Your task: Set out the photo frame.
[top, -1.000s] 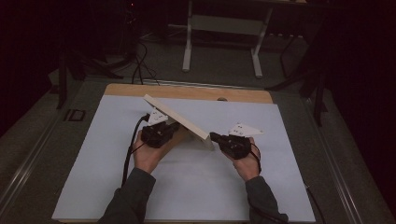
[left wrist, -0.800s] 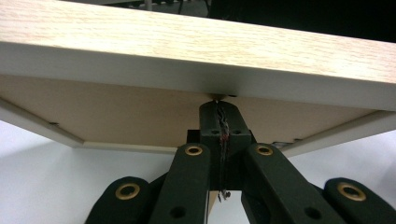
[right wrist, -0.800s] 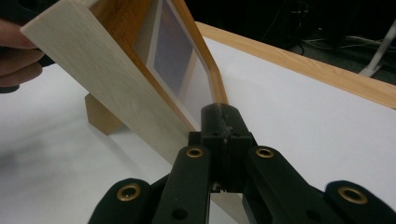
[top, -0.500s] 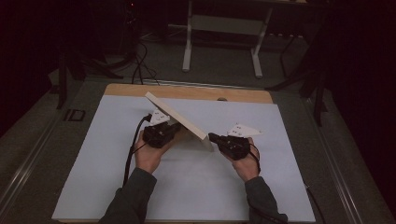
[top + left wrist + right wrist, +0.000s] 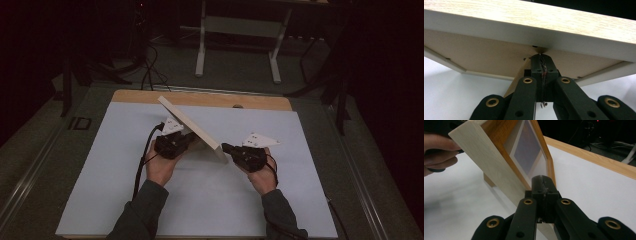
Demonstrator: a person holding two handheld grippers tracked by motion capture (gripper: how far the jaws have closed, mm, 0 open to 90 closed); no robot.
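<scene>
Where the white mat (image 5: 200, 200) covers the wooden table (image 5: 260, 101), a picture frame (image 5: 192, 129) stands tilted near the mat's middle, a little toward its far edge. One corner of the frame is lifted high toward the far left, and the opposite end slopes down toward the mat's right half. Its pale wooden edge faces up in the high view, while the right gripper view shows the front, with a darker wood border, a white mount and a greyish picture inside.

The left gripper (image 5: 186, 140) sits on the mat just left of its middle, tucked behind the frame. In the left gripper view its jaws are pressed together, and their tips meet the underside of the frame's rim, in front of the brown backing board (image 5: 486, 55). Whether they pinch anything there is hidden.

The right gripper (image 5: 226, 148) lies over the mat's middle, right of the frame's lower end. Its jaws are also closed tight against each other, with the tips right at the frame's low front edge; whether they touch it or merely rest beside it cannot be told.

The person's left hand (image 5: 161, 167) and right hand (image 5: 262, 176) come in over the mat's near half, each wrapped around its gripper.
</scene>
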